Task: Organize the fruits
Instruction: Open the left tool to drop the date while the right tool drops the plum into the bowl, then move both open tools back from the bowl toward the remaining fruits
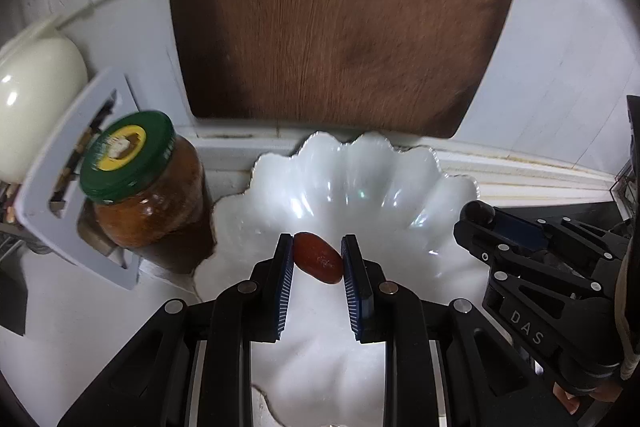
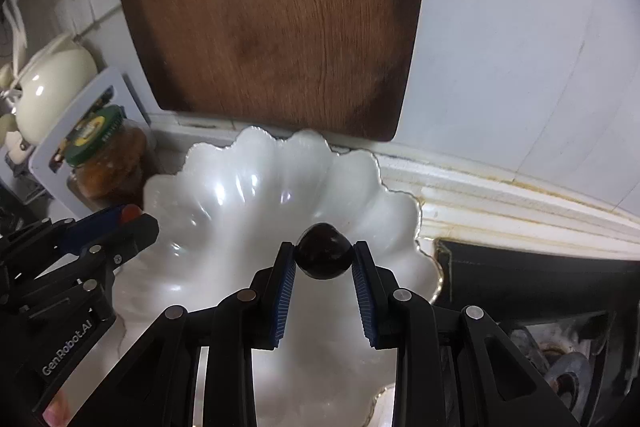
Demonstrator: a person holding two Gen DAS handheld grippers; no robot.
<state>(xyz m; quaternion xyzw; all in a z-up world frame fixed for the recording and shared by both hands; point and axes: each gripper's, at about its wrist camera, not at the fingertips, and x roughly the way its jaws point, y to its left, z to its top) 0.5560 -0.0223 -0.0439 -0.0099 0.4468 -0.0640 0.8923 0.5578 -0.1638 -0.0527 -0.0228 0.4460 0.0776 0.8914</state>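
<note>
A white scalloped bowl [image 1: 360,179] [image 2: 248,195] stands on the counter against the wall, nothing lying in it. My left gripper [image 1: 318,247] is shut on a small reddish-brown oval fruit [image 1: 319,263], held above the bowl's near side. My right gripper [image 2: 324,253] is shut on a dark round fruit [image 2: 324,257], also over the bowl, toward its right side. In the left wrist view the right gripper [image 1: 476,215] shows at the right edge with the dark fruit at its tip. In the right wrist view the left gripper [image 2: 132,217] enters from the left with the reddish fruit.
A wooden cutting board [image 1: 344,15] [image 2: 272,15] leans on the wall behind the bowl. A green-lidded jar [image 1: 140,187] [image 2: 104,163] stands left of the bowl, with a white slotted rack [image 1: 52,195] and a cream teapot [image 1: 36,95] beyond. A dark stovetop [image 2: 540,279] lies right.
</note>
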